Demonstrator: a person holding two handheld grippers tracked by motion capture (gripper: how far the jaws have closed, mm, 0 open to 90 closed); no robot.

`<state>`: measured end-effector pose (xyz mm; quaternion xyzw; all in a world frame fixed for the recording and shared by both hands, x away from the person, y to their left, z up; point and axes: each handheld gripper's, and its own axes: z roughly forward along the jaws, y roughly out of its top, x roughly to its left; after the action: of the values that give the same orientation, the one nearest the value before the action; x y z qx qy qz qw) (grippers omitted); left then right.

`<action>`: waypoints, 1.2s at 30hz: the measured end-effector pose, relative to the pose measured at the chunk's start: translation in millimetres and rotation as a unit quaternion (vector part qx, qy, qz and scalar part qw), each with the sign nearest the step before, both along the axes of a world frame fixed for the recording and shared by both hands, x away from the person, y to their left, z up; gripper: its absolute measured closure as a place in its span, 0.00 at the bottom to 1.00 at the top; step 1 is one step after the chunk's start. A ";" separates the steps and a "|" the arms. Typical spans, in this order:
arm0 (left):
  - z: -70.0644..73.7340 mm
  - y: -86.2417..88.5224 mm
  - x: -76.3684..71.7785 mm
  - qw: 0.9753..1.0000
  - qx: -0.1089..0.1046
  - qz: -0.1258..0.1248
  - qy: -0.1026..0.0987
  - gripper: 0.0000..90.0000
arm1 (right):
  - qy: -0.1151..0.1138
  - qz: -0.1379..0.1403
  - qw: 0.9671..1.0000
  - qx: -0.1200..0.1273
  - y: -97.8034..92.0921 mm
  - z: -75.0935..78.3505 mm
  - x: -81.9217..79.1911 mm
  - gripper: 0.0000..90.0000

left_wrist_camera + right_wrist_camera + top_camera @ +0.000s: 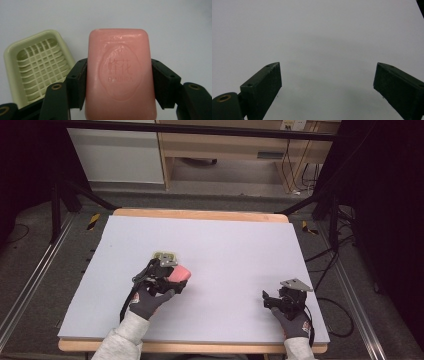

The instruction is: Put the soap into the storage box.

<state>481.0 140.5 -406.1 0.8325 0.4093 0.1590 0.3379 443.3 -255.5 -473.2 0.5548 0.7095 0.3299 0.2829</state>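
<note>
A pink bar of soap with an embossed oval stamp sits clamped between the two black jaws of my left gripper. In the high view the same soap shows at the left gripper, left of the table's middle. A pale green soap dish with a grid floor lies empty just to the left of the soap, and it shows as the soap dish just beyond the gripper. My right gripper stands open over bare board, with nothing between its jaws, near the front right.
A pale grey board covers the wooden table. Black stand legs and cables lie on the floor to both sides, and a wooden cabinet stands at the back.
</note>
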 end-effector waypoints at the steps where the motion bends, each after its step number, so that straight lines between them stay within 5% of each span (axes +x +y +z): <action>1: 0.0 0.0 0.0 1.000 0.000 0.000 0.000 0.41 | 0.000 0.000 1.000 0.000 0.0 0.0 0.0 0.09; 36: -2.2 44.4 28.7 0.995 -0.022 0.094 -0.012 0.41 | -0.006 0.003 1.000 -0.005 2.3 1.0 -0.1 0.09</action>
<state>509.7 184.9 -408.3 0.7807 0.4852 0.1909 0.3445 443.2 -253.2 -472.2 0.5489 0.7112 0.3308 0.2889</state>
